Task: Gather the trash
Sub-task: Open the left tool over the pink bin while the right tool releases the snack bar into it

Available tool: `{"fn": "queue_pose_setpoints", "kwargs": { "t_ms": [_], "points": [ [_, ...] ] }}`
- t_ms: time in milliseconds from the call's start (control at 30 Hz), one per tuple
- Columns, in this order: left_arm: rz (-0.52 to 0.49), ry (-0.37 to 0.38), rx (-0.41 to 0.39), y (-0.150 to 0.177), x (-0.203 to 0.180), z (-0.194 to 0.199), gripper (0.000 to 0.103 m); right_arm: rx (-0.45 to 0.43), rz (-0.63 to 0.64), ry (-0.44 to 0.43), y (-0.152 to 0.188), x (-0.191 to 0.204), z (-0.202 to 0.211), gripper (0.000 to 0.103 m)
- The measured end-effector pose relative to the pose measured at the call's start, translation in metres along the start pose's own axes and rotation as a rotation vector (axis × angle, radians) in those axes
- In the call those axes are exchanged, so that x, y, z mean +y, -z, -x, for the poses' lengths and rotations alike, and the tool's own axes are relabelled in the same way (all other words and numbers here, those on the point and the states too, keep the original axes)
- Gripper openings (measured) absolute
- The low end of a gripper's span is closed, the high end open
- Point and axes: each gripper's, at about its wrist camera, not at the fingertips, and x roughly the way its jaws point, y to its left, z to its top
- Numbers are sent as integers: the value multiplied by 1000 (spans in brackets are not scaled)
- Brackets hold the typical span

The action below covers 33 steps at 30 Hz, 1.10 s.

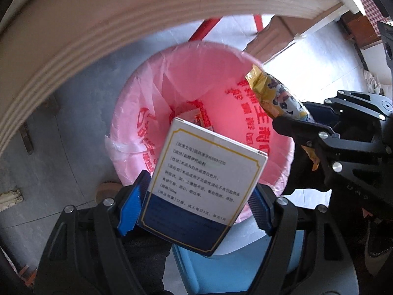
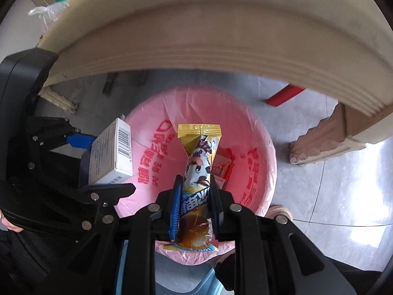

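The medicine box (image 1: 203, 184) is thin card, light and probably empty, stiff across its broad faces but easy to crush; the left gripper (image 1: 196, 209) has its blue fingers (image 1: 130, 211) pinching it across the lower dark-blue end, which looks a sound hold. It hangs over the near rim of the bin, above the pink liner (image 1: 196, 78). The snack wrapper (image 2: 196, 179) is slick, crinkly film, soft and almost weightless; the right gripper (image 2: 195, 211) has its fingers pressed tight on its lower half, and the upper end stands free over the bin mouth. The bin stands on the floor, partly under the edge of a cream table (image 2: 221, 36). Some red packaging (image 2: 222, 164) already lies inside. The table edge overhangs the far side of the bin, and the two grippers sit close beside each other, so I judge that they could knock together over the opening
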Motion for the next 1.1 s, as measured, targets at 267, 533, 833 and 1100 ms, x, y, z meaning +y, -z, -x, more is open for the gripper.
{"fn": "queue_pose_setpoints", "kwargs": {
  "t_ms": [267, 533, 833, 1100],
  "points": [
    [7, 10, 65, -12, 5, -25, 74, 67, 14, -50, 1, -4, -21, 21],
    [-6, -34, 94, -14, 8, -37, 75, 74, 19, -73, 0, -9, -28, 60],
    [-1, -36, 96, -16, 8, -40, 80, 52, -3, -72, -2, -10, -21, 65],
    [10, -32, 92, -18, 10, -36, 81, 40, -41, -80, -5, -18, -17, 65]
  ]
}}
